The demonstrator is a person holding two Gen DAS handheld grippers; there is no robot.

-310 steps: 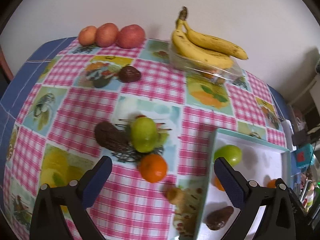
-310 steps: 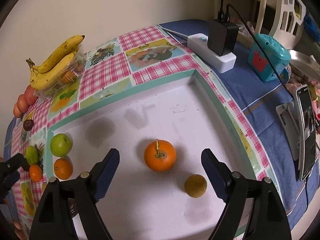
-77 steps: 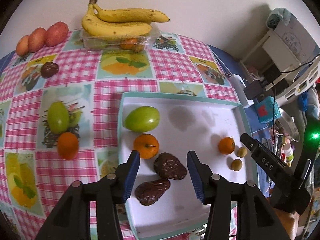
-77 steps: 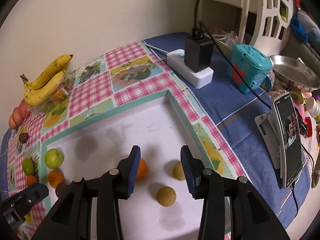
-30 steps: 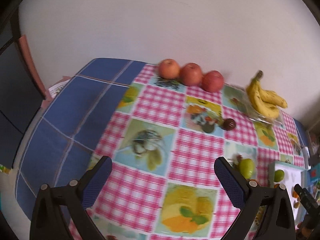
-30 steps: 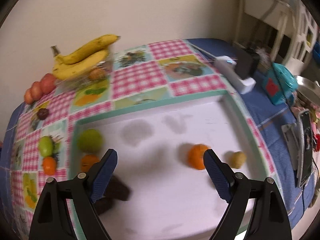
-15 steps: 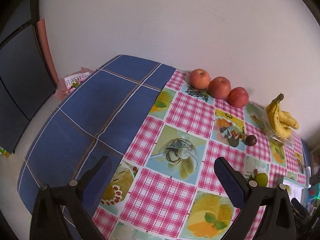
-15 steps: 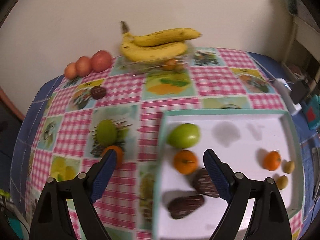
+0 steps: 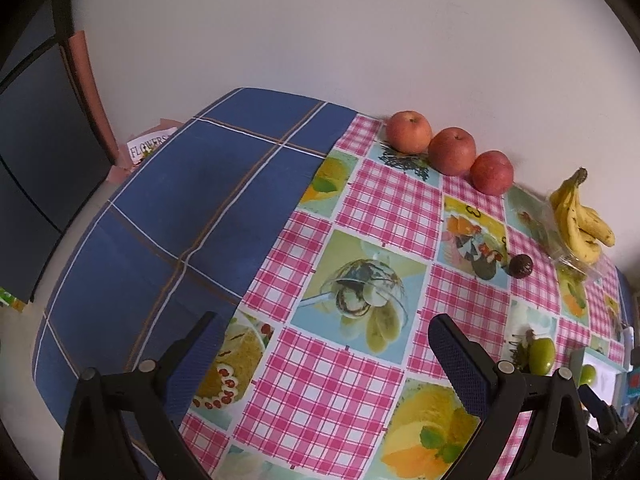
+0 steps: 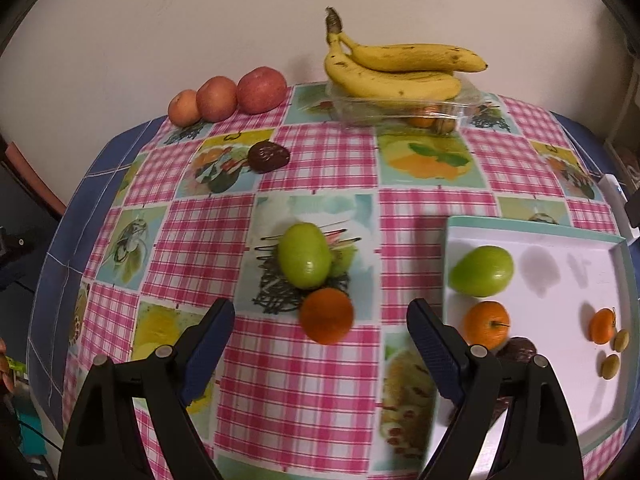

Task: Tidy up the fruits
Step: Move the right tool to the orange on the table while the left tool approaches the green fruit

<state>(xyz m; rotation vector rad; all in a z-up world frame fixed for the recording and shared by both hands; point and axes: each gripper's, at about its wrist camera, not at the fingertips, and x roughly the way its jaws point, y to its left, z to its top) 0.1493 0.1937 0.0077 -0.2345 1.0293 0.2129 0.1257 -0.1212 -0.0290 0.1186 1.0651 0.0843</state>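
Observation:
My right gripper (image 10: 320,344) hangs open over the checked tablecloth, just short of an orange (image 10: 327,315) and a green fruit (image 10: 304,255) that touch each other. To its right the white tray (image 10: 560,240) holds a green fruit (image 10: 481,271), an orange (image 10: 485,325), a dark fruit (image 10: 518,350), a small orange (image 10: 602,325) and two small yellowish fruits (image 10: 616,352). A dark fruit (image 10: 268,156) lies farther back. My left gripper (image 9: 324,356) is open and empty over the cloth's left part, far from the green fruit (image 9: 541,355) and the tray corner (image 9: 600,376).
Three red apples (image 10: 224,98) line the wall at the back left. Bananas (image 10: 396,68) rest on a clear plastic box (image 10: 404,114) at the back. A blue cloth (image 9: 180,220) covers the table's left end. A white power strip (image 10: 618,196) lies right of the tray.
My right gripper has swung left from over the tray to over the cloth, facing the orange and green fruit. My left gripper has swung left, facing the blue end. Both jaws stay wide.

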